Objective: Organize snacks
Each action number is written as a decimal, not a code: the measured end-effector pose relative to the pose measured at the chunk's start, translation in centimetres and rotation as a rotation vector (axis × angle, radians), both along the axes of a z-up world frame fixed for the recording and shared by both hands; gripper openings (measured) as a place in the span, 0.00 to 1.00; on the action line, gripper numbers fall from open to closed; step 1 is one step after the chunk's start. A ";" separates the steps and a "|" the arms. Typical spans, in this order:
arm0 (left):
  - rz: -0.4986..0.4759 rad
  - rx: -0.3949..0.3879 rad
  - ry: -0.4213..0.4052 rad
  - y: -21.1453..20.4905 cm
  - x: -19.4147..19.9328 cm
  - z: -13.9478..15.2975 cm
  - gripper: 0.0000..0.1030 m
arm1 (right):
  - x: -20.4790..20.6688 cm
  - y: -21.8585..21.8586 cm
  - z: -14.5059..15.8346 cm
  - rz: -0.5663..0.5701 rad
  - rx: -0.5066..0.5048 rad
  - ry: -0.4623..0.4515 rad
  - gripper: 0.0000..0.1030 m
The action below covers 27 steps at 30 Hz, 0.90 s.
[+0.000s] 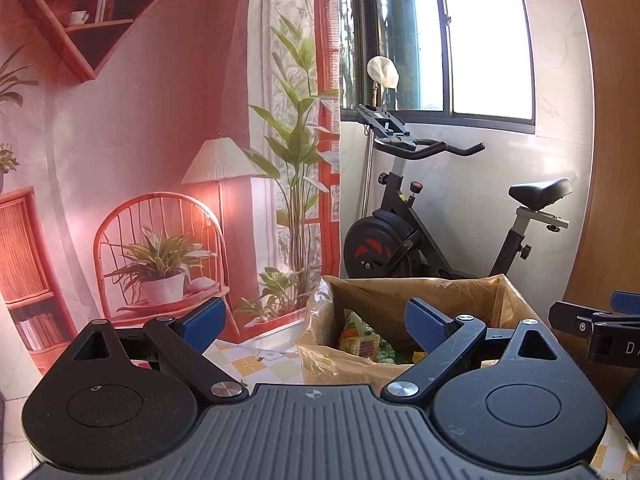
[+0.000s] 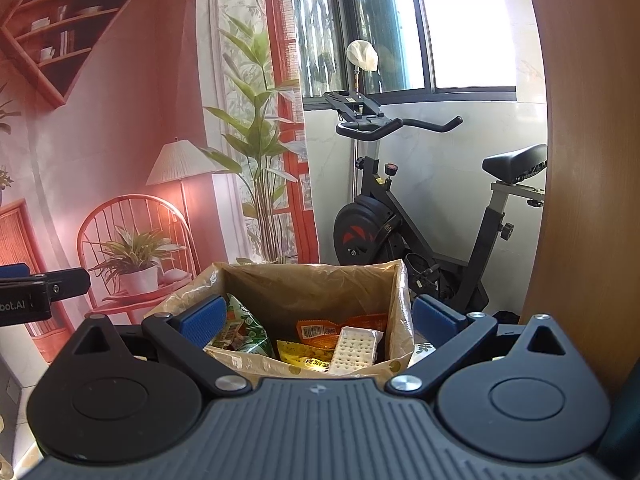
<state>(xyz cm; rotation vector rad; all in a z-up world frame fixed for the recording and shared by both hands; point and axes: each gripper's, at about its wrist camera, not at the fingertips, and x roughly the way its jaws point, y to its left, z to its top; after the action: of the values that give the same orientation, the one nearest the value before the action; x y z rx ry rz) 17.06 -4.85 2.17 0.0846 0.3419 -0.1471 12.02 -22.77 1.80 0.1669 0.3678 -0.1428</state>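
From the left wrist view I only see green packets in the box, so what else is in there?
Observer: The right wrist view shows an orange packet lying behind a yellow one in the box.
Operator: Anything pale?
Observer: Yes, a white cracker pack leans at the right of the pile.
Operator: Is the right gripper holding something?
Observer: No, the right gripper is open and holds nothing, with the box's near rim between its fingers.
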 end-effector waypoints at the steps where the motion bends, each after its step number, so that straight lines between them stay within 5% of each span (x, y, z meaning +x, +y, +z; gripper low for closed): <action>1: 0.000 -0.001 0.001 0.0 0.0 0.0 0.94 | -0.1 0.0 0.0 0.001 0.000 -0.002 0.99; 27: 0.004 -0.010 0.023 0.2 -0.2 0.2 0.94 | -0.5 0.1 -0.1 0.001 0.002 -0.004 0.99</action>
<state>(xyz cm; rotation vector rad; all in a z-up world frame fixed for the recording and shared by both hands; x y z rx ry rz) 16.89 -4.68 2.33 0.0720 0.3638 -0.1455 11.54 -22.72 1.66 0.1688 0.3640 -0.1412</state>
